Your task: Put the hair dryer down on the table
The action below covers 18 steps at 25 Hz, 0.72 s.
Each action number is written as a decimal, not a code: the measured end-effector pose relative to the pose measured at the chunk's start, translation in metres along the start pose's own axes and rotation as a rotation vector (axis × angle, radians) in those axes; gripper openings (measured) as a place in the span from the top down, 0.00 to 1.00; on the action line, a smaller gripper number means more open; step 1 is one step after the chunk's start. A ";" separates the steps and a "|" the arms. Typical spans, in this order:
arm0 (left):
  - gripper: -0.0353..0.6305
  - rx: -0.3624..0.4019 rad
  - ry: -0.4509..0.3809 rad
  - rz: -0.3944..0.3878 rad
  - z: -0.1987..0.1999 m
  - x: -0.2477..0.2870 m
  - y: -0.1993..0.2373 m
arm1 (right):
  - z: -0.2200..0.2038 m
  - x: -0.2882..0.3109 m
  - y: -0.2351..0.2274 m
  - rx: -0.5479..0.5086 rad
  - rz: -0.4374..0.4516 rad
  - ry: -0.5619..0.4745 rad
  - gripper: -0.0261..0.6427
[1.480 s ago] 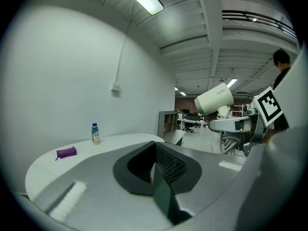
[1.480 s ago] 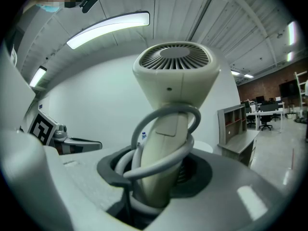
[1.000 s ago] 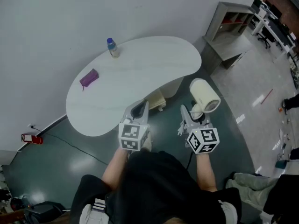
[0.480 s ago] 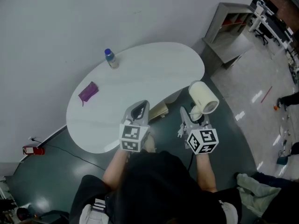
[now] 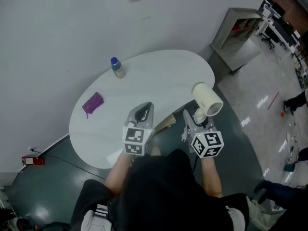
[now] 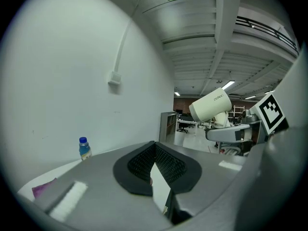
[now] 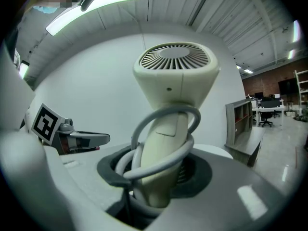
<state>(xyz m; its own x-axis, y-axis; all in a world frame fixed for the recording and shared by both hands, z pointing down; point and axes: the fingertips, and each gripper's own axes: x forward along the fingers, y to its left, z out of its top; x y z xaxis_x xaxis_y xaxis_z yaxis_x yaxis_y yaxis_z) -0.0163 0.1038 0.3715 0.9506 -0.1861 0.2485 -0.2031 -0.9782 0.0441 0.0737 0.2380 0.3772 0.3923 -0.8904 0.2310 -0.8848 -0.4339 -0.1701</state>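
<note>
Head view: the cream hair dryer [image 5: 207, 99] has a fat round barrel that points toward 4 o'clock, and its handle drops into the right gripper [image 5: 194, 121]. It hangs in the air off the white table's [image 5: 159, 78] edge at 4 o'clock, over the dark floor. Both forearms reach from 6 o'clock toward 12, with the grippers side by side. The left gripper [image 5: 142, 112] sits over the table's near edge.

Left gripper view: the left gripper's [image 6: 155, 150] ribbed pads meet at their tips with nothing between them. The dryer [image 6: 210, 107] stands upright at 2 o'clock above the right gripper [image 6: 230, 133].

Right gripper view: the dryer's [image 7: 174, 76] slotted rear grille faces up. A grey cord [image 7: 166, 159] loops round the handle. The right gripper's [image 7: 159, 179] jaws stand partly apart and clamp the handle and cord. The left gripper [image 7: 79, 139] lies at 9 o'clock.
</note>
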 end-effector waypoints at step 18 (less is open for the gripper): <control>0.94 -0.088 0.025 0.229 -0.012 0.011 0.095 | -0.002 0.119 0.037 -0.058 0.228 0.112 0.67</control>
<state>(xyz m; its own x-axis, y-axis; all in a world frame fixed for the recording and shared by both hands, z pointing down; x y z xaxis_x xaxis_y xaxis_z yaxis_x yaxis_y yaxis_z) -0.0280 0.0099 0.3895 0.8713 -0.3991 0.2856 -0.4338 -0.8985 0.0679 0.0874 0.1162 0.4000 0.1537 -0.9421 0.2980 -0.9614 -0.2122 -0.1750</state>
